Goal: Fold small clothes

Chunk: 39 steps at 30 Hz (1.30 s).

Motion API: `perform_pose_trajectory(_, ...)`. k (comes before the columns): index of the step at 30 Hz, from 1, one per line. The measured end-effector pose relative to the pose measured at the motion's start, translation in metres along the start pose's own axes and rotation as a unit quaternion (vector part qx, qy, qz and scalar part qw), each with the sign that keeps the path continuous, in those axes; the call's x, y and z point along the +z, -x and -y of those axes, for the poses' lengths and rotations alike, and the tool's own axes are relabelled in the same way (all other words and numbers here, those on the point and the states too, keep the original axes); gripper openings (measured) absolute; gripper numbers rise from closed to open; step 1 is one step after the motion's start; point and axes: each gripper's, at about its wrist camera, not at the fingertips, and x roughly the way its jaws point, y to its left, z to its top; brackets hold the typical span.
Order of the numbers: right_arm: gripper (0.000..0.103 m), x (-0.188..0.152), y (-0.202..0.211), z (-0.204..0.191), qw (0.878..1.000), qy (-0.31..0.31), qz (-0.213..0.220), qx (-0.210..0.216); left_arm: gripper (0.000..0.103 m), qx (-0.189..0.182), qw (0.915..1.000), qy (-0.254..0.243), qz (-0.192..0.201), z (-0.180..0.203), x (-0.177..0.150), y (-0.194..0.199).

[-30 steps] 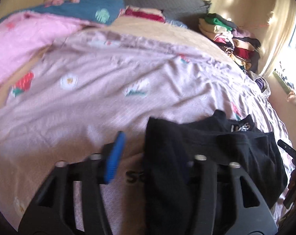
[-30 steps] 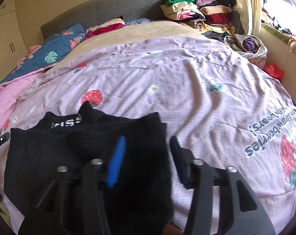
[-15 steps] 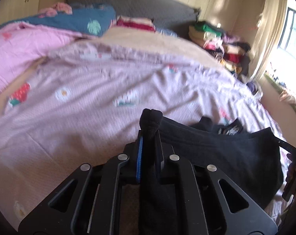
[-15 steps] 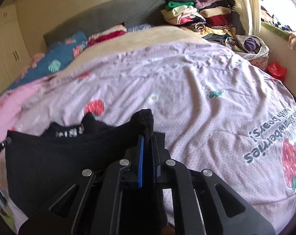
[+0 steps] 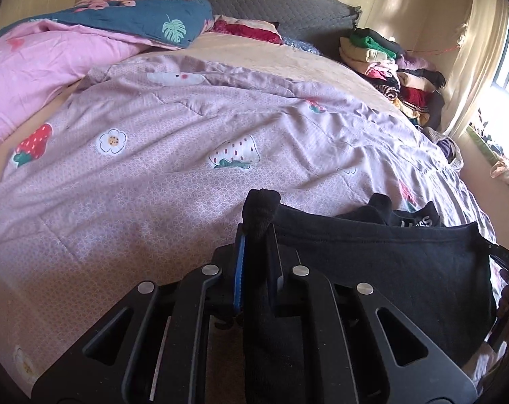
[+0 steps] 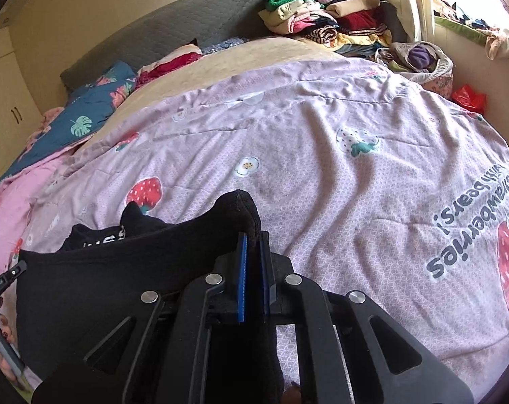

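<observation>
Both grippers, wide apart 1 s ago w/ the black cloth lying loose under them, are now squeezed together on it and lifted a bit higher off the bed. Left gripper pinches a bunched corner of the black garment between its blue ribbed pad and black finger; a rounded knit nub of fabric pokes up above the tips. Right gripper is clamped the same way on the garment at its other top corner, blue pads nearly touching w/ thin cloth between, soft lump sticking out past the tips.

Garment hangs stretched between the two, top edge taut and roughly straight, matte dark jersey w/ a ribbed hem. Behind it a 2nd fold of black fabric shows white lettering, partly hidden, can't read fully. Lower part droops toward the bed's near edge.

Under it: lilac quilt, fine lattice print, strawberries and daisies, rumpled in long shallow creases; big upside-down text on its right side in right wrist view. Pink blanket and blue leaf-print duvet heaped at far left. Grey quilted headboard behind. Stack of folded clothes, mixed colours, at far right corner by the curtain.
</observation>
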Motion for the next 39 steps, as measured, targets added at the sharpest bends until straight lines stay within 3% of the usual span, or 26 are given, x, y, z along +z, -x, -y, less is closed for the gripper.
perform_pose_trajectory(5,0.012,-0.005,0.008,0.002,1.000,-0.001,0.006,-0.014,0.011,0.017,0.9999,-0.002,0.000,-0.002,-0.003,0.006)
perform_pose_trajectory(7,0.026,-0.008,0.012,0.005,1.000,-0.006,0.004,-0.007,0.011,0.016,0.9999,0.001,-0.001,-0.004,-0.004,0.011)
perform_pose_trajectory(15,0.047,-0.033,0.051,0.012,1.000,-0.007,0.000,0.016,0.038,-0.003,0.9999,-0.012,-0.001,0.009,-0.017,0.039)
perform_pose_trajectory(19,0.048,-0.052,0.063,0.014,0.999,-0.007,-0.018,0.026,0.048,-0.014,0.9991,-0.037,-0.012,0.023,-0.035,0.051)
perform_pose_trajectory(25,0.048,-0.086,0.082,0.018,0.999,-0.017,-0.026,0.044,0.049,-0.026,0.9972,-0.064,-0.030,0.036,-0.062,0.066)
perform_pose_trajectory(34,0.048,-0.094,0.090,0.018,0.999,-0.008,-0.026,0.031,0.049,-0.043,0.9928,-0.094,-0.059,0.056,-0.086,0.078)
perform_pose_trajectory(37,0.048,-0.095,0.087,0.016,0.999,-0.002,-0.029,0.023,0.068,-0.037,0.9930,-0.096,-0.058,0.060,-0.088,0.082)
perform_pose_trajectory(39,0.048,-0.097,0.083,0.016,0.999,-0.001,-0.034,0.021,0.069,-0.033,0.9931,-0.098,-0.055,0.062,-0.089,0.084)
